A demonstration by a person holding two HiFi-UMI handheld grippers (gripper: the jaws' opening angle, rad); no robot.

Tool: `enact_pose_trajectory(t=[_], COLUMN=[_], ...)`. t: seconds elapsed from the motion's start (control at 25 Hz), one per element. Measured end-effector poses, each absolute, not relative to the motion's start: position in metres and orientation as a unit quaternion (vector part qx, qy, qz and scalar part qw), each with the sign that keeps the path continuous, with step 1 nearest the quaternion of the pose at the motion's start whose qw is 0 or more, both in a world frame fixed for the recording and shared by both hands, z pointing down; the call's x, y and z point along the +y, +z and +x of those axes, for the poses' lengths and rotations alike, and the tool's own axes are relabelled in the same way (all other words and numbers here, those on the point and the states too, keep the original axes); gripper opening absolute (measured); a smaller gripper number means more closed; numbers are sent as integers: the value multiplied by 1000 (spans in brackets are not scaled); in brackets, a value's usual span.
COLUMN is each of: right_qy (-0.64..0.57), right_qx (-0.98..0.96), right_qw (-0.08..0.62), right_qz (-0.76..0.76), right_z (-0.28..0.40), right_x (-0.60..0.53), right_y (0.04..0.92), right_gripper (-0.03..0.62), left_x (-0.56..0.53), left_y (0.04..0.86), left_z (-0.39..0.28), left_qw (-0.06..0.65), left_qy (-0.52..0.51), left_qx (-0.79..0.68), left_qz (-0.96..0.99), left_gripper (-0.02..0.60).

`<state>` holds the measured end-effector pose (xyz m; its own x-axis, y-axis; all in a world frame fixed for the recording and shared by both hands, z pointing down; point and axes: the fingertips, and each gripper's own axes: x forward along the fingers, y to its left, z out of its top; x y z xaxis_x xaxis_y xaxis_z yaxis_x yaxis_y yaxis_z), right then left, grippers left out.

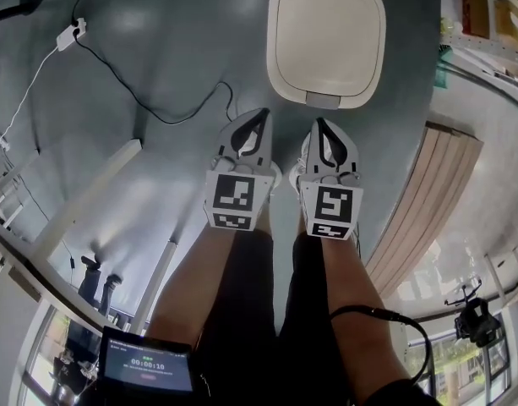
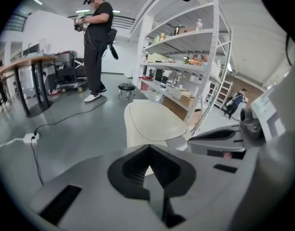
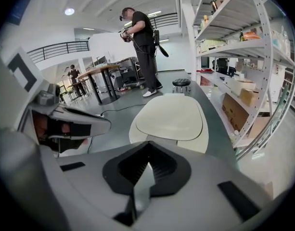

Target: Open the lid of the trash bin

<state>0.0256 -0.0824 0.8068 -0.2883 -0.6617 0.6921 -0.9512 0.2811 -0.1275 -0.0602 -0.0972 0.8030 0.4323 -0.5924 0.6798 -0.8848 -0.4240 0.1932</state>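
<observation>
The cream trash bin (image 1: 326, 36) stands on the grey floor ahead of me, its lid flat and closed, with a grey front tab (image 1: 324, 100). My left gripper (image 1: 260, 115) and right gripper (image 1: 318, 123) hang side by side just short of the bin's front edge, touching nothing. Both have their jaws together at the tips with nothing between them. In the left gripper view the bin (image 2: 152, 121) lies just beyond the shut left gripper (image 2: 148, 149), slightly right of it. In the right gripper view the bin (image 3: 171, 119) sits straight ahead of the shut right gripper (image 3: 148, 146).
A black cable and white power strip (image 1: 73, 34) lie on the floor at the left. Metal shelving (image 1: 487, 24) and wooden boards (image 1: 428, 193) line the right side. A person (image 2: 95, 47) stands far behind the bin, near a black stool (image 2: 126, 87) and tables.
</observation>
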Motion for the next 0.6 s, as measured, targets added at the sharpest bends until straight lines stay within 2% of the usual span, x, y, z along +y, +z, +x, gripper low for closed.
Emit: enact_pose_trajectory(t=[0.12,0.44,0.6], right_qy=[271,259,263], right_qx=[-753,-756,-752], right_qw=[269,275,276], right_qz=[536,534,537], right_z=[28,34,37], right_x=[-87,-94,-95], right_y=[811,810,814], right_gripper=[-3,-3,-3], left_x=[-98,-100,-104], left_y=[811,807,806], left_z=[-67,-51,-48], left_qw=[309,240,244], left_qy=[257,291,284], left_qx=[-471,-436,-437], left_qz=[785,817,818], left_gripper=[-3,-3,-3])
